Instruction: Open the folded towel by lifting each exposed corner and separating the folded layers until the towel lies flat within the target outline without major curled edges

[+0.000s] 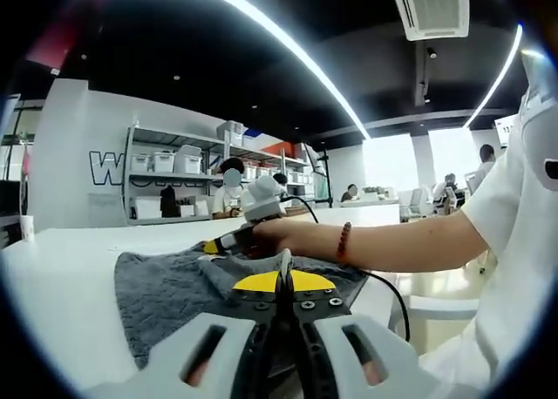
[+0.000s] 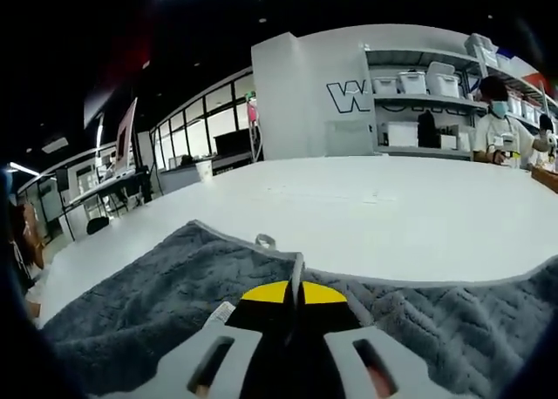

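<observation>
A grey towel lies spread on a white table, rumpled into ridges. In the left gripper view my left gripper is shut, its yellow-tipped jaws pressed together on a raised fold of the towel near its right side. Beyond it, a person's hand holds my right gripper at the towel's far edge. In the right gripper view the right gripper is shut on the towel at that edge, which dips toward its tip. A small hanging loop sticks up just left of the tip.
Bare white table stretches beyond the towel's far edge. A black cable hangs off the table's right side under the person's forearm. Shelves with white bins stand at the back, with a person near them. A paper cup stands far left.
</observation>
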